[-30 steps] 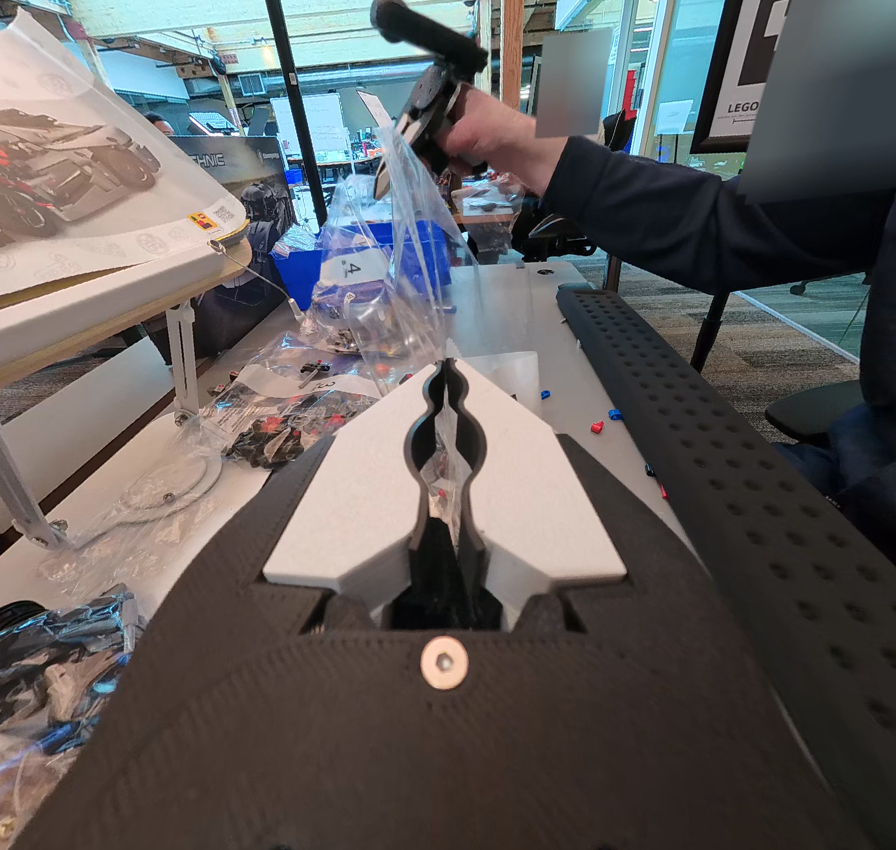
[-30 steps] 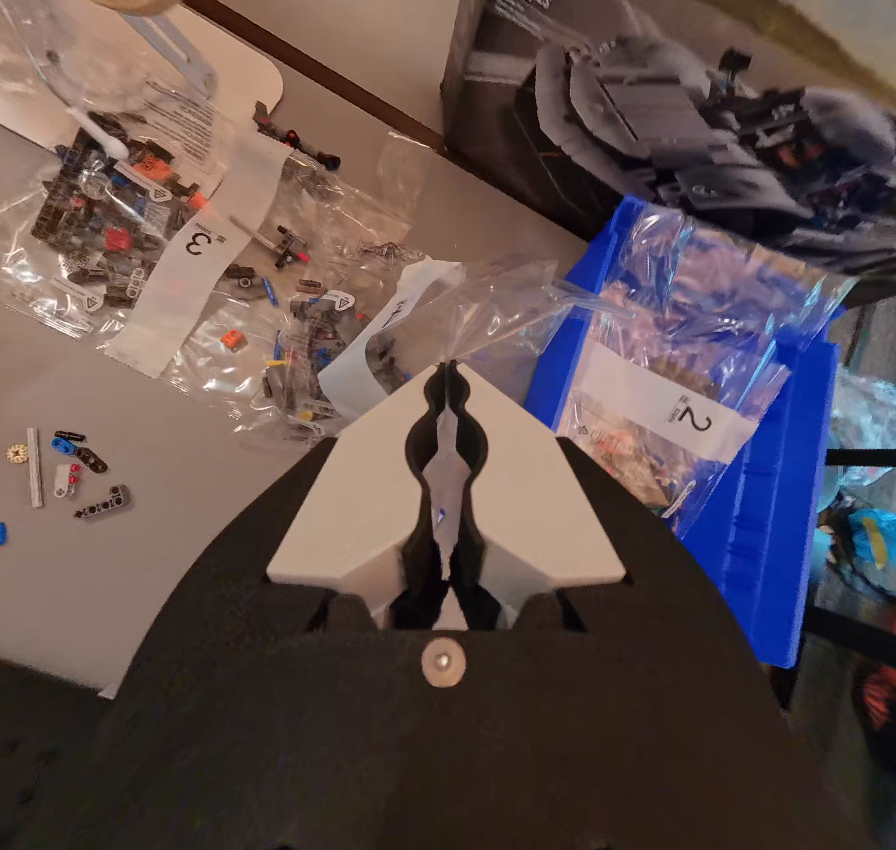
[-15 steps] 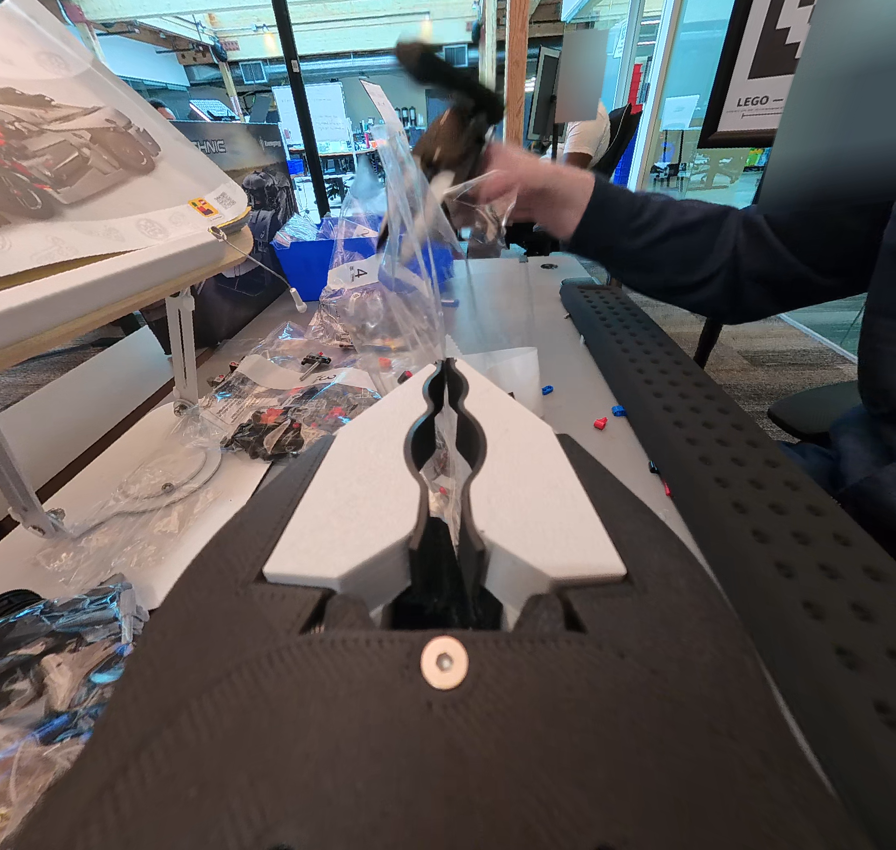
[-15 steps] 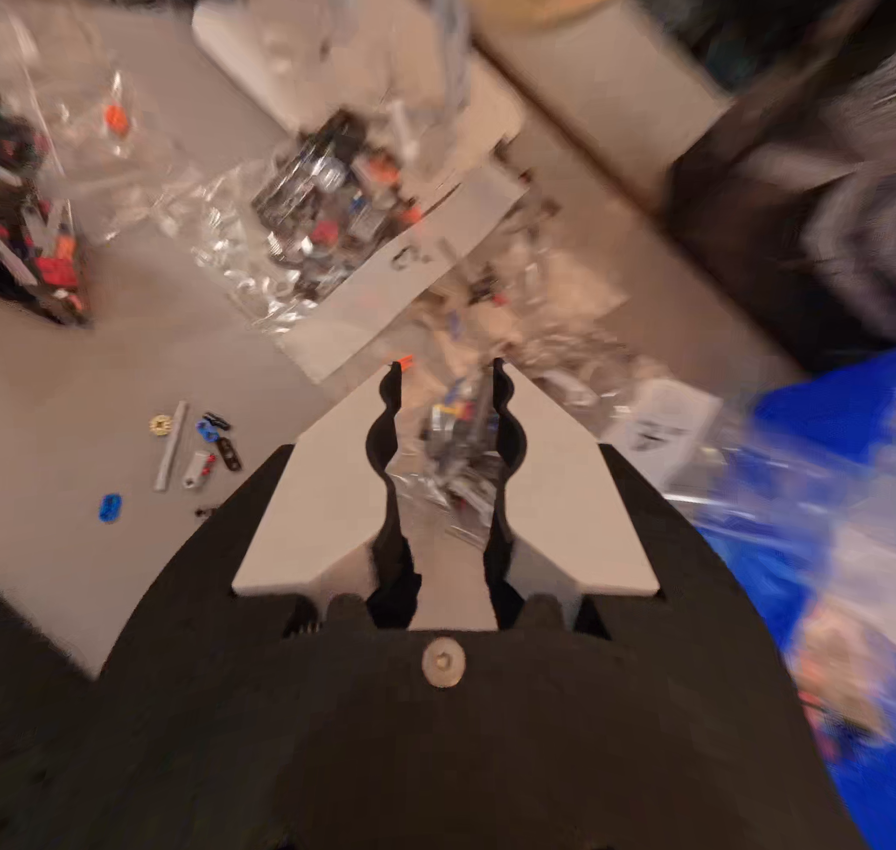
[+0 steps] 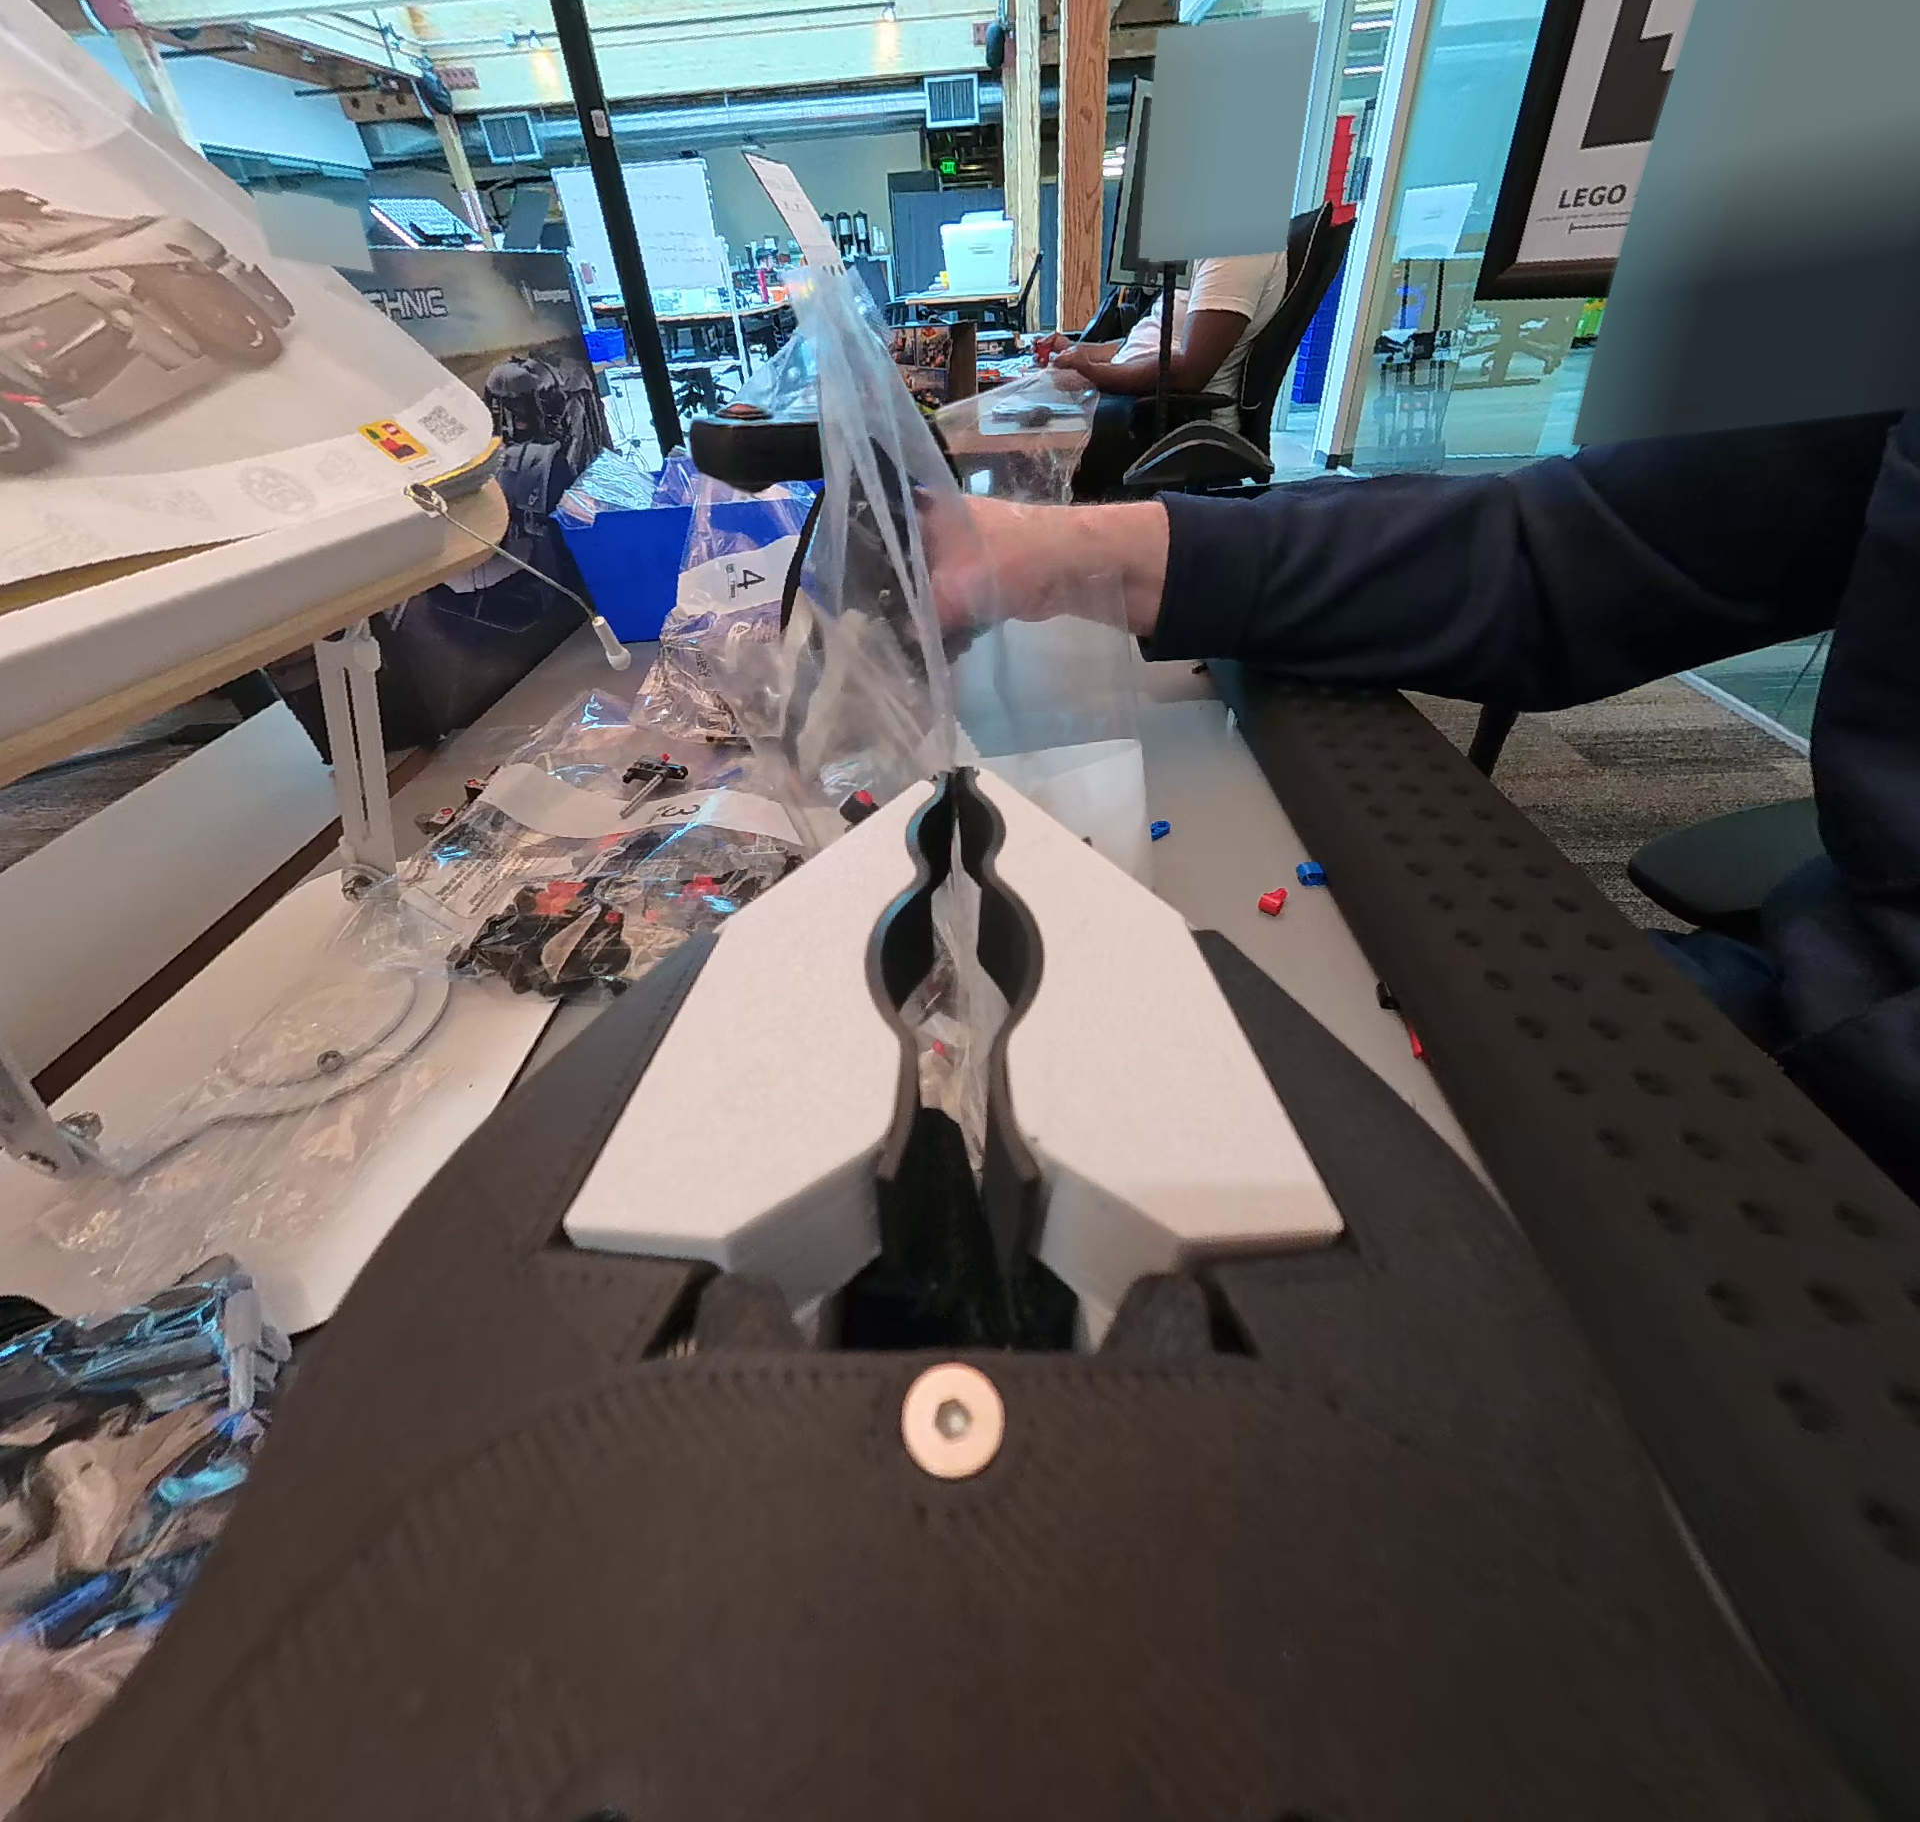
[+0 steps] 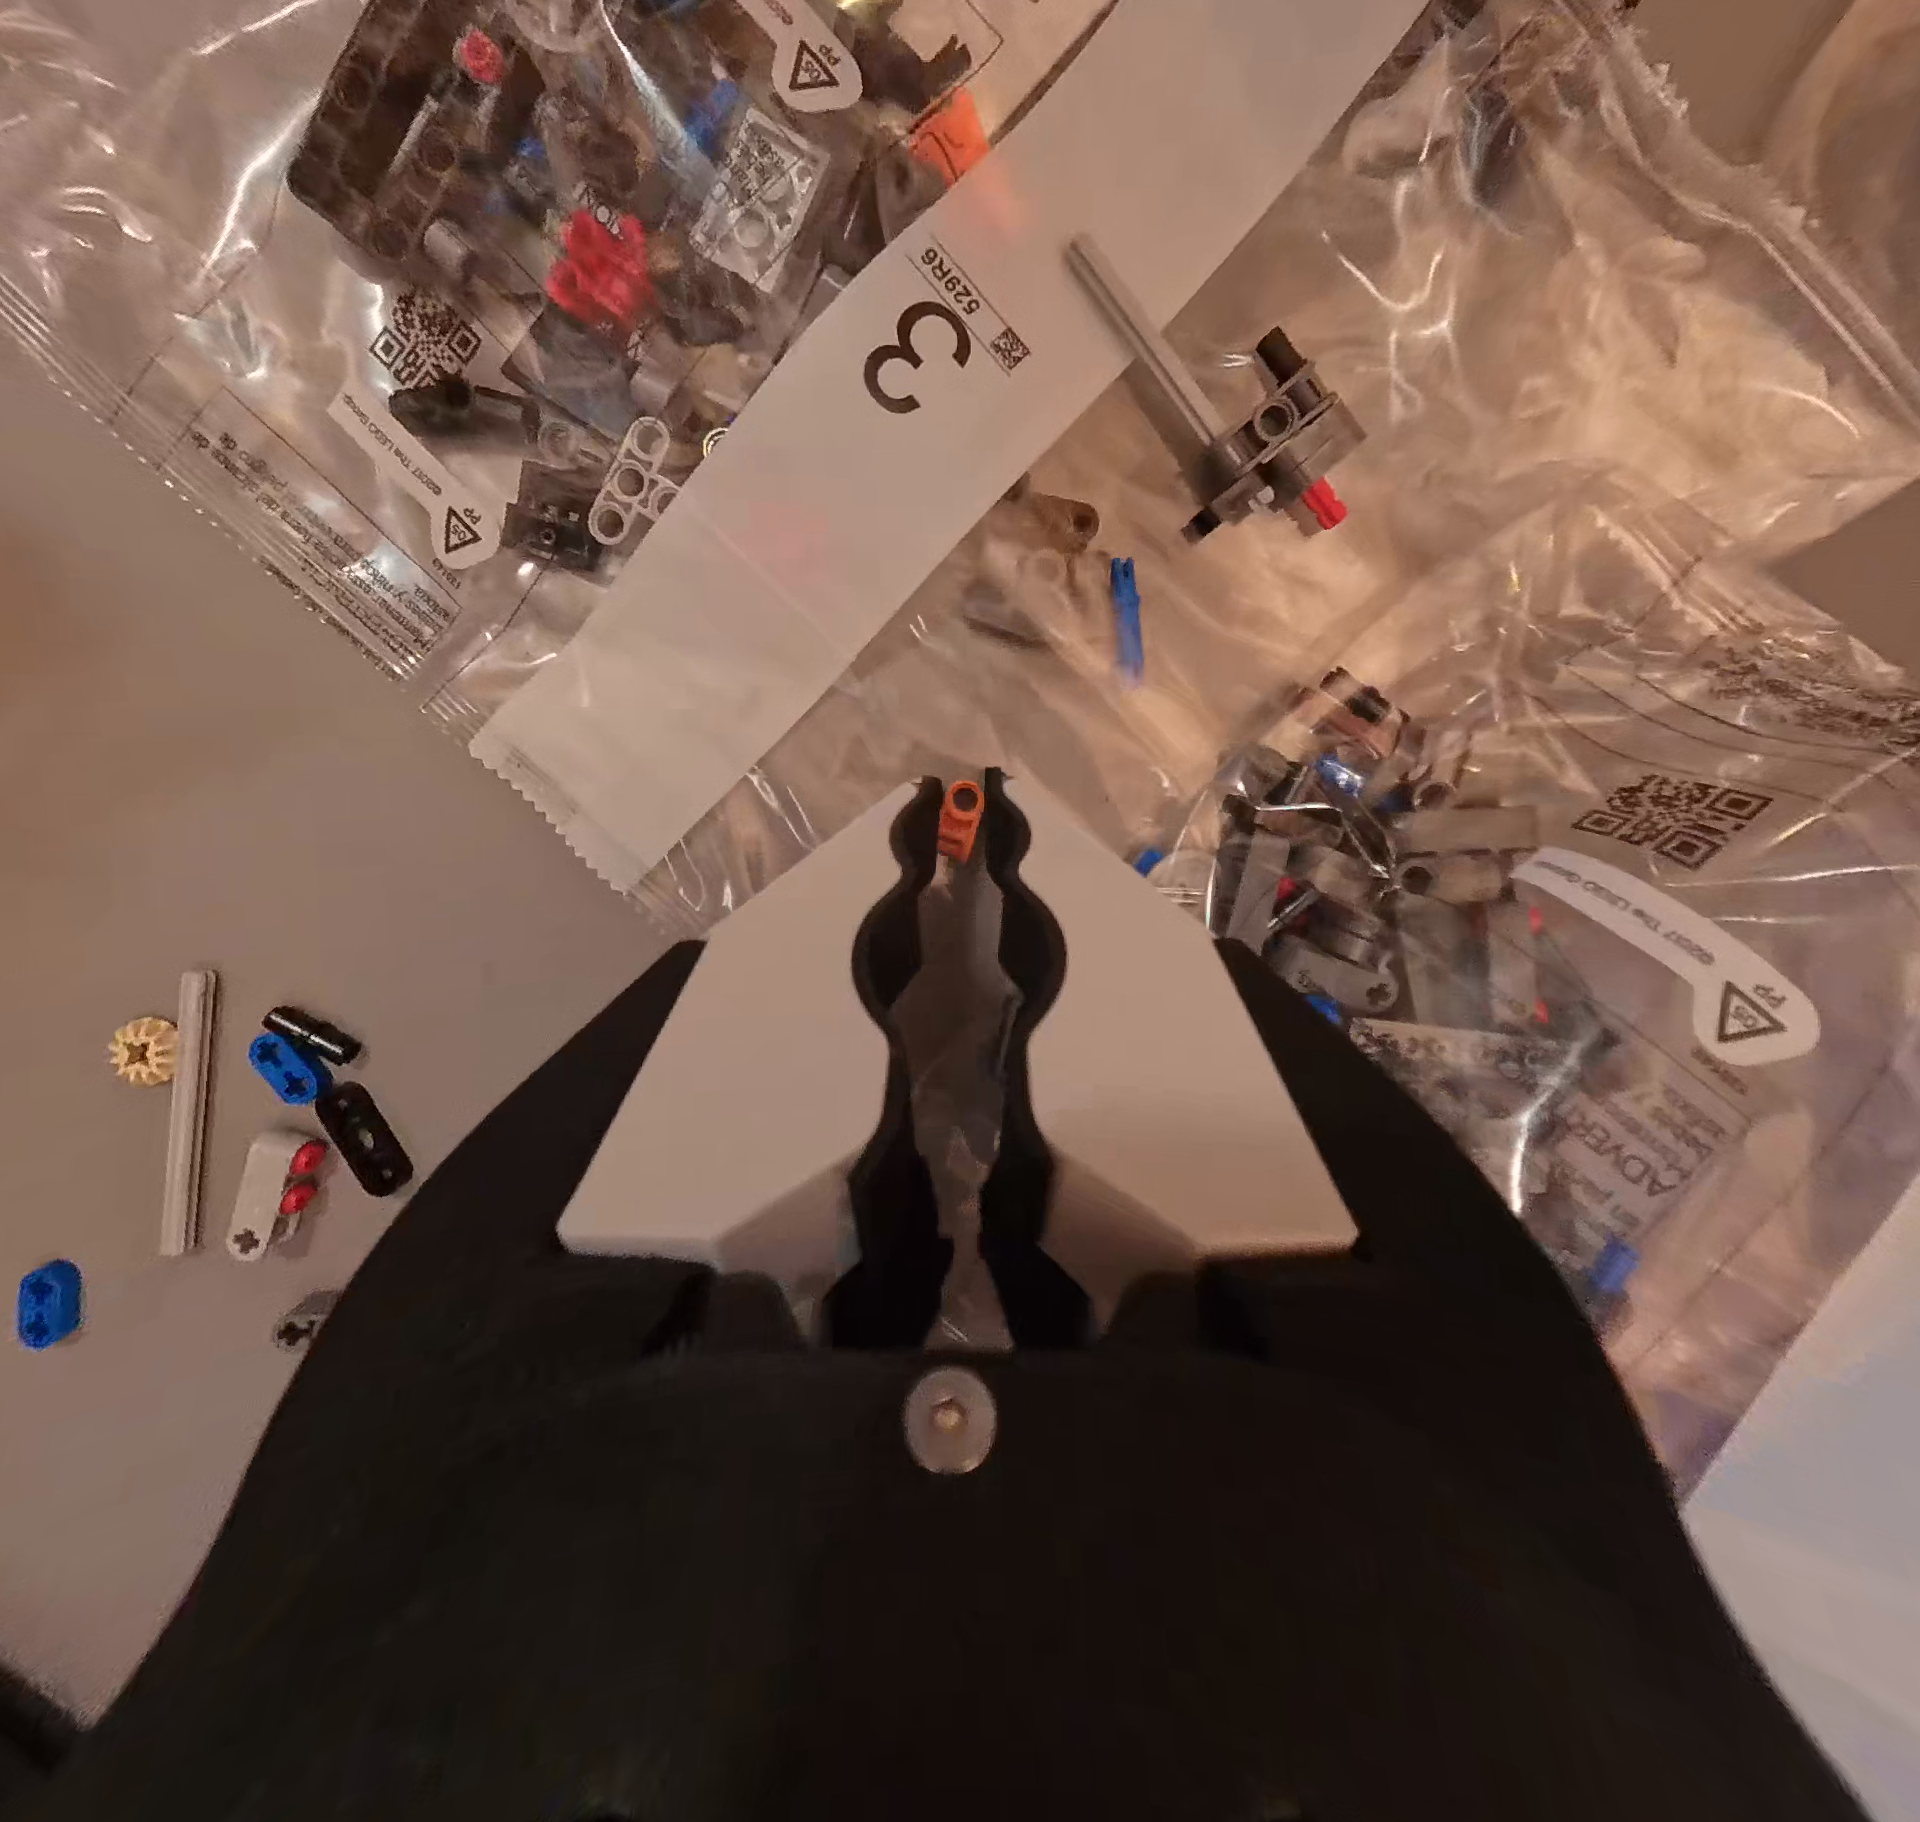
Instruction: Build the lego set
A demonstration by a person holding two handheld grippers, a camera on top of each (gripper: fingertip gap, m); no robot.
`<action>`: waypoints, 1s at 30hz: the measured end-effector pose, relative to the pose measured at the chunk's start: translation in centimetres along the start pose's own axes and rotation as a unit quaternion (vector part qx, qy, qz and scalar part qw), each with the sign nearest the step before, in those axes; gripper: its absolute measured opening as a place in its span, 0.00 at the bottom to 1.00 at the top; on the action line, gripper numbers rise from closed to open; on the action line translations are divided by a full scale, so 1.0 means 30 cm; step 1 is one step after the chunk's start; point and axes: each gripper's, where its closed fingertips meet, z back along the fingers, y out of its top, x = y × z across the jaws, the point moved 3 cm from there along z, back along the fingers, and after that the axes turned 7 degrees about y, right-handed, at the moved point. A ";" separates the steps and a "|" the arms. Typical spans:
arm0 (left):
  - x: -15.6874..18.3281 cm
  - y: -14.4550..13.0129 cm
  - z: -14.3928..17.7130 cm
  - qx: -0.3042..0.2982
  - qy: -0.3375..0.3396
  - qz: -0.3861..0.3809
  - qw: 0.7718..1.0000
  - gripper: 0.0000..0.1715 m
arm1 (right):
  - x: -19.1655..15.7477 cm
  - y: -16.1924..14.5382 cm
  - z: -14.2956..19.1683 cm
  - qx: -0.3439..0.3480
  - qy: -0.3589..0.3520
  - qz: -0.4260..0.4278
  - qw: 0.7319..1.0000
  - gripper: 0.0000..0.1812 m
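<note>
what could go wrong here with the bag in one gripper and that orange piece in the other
1. The left gripper pinches only a thin fold of the clear bag, which hangs open; pieces inside could spill across the table.
2. The right gripper has the small orange piece only at its very fingertips, jaws not fully shut; it may well pop out and land among the numbered bags.
3. The loose parts near the table edge could be knocked off.
</note>
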 end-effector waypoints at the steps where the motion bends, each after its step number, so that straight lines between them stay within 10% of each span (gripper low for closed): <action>1: -0.001 0.000 0.002 0.001 0.001 0.000 1.000 0.00 | -0.002 0.002 0.006 0.004 0.001 0.002 1.000 0.03; 8: -0.004 -0.001 0.001 0.002 0.001 0.002 1.000 0.00 | -0.044 0.070 0.165 0.085 0.039 0.000 0.996 0.03; 15: 0.000 0.001 -0.002 0.005 -0.002 0.001 1.000 0.00 | -0.405 0.323 0.403 0.206 0.157 0.126 0.958 0.03; 30: 0.015 0.018 -0.003 0.013 -0.008 -0.008 1.000 0.00 | -0.755 0.467 0.312 0.166 0.255 0.210 0.929 0.09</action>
